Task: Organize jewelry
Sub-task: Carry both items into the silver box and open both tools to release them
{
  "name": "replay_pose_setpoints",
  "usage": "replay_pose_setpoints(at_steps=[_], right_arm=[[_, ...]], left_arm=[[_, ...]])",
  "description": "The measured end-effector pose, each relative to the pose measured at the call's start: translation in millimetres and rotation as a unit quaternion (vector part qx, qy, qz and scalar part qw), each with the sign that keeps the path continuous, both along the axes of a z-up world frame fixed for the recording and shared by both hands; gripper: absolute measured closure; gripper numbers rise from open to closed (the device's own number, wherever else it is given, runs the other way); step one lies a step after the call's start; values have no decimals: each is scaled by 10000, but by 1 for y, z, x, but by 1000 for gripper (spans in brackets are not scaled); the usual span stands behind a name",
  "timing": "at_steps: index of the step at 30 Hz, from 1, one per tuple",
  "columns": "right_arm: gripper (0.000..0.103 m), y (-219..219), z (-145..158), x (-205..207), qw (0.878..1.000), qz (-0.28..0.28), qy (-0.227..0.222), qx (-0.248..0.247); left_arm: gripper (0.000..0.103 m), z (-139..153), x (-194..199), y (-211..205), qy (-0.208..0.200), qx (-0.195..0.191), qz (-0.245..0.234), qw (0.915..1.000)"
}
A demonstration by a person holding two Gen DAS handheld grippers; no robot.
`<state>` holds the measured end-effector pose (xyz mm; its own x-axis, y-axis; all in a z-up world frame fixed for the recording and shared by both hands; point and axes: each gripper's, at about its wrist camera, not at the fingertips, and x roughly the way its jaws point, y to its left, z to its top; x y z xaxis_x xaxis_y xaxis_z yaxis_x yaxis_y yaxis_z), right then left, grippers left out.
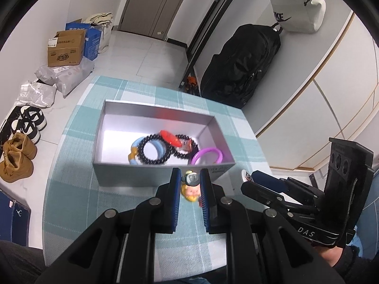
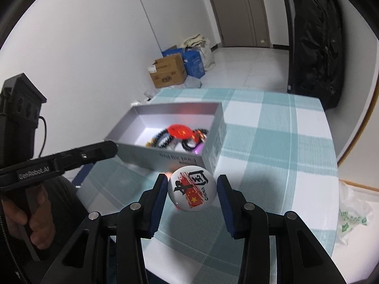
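Left gripper (image 1: 189, 184): lower centre of frame, fingers narrowly apart around a small figurine charm (image 1: 191, 184); contact unclear.
Right gripper (image 2: 191, 189): lower centre, fingers spread wide either side of a round badge (image 2: 192, 188), not touching it.
Grey box (image 1: 132, 174): mid-frame on checked cloth (image 1: 71, 189); holds black bead bracelets (image 1: 151, 150), purple ring (image 1: 208, 156), red piece (image 1: 170, 138).

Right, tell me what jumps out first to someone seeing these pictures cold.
The round white badge with a red flag and CHINA printed on it, lying on the checked cloth between the open fingers of the right gripper. Behind it, the open silver box holds a tangle of bracelets: black beads, blue, purple and red. The left gripper straddles a small cartoon figure charm in front of the box.
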<state>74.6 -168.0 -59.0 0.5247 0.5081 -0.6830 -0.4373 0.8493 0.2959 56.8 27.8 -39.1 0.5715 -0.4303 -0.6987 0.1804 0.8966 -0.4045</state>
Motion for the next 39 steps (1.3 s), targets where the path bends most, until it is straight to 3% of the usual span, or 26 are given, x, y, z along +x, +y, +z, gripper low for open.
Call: replay_pose_setpoints(at_steps=[19, 39], right_arm=[[61, 30, 25, 56, 9978, 336, 4, 575], [61, 33, 0, 83, 9972, 347, 288, 596]], left_arm=[[92, 0, 46, 10, 177, -140, 153, 9996], [91, -20, 70, 7, 472, -178, 32, 9987]])
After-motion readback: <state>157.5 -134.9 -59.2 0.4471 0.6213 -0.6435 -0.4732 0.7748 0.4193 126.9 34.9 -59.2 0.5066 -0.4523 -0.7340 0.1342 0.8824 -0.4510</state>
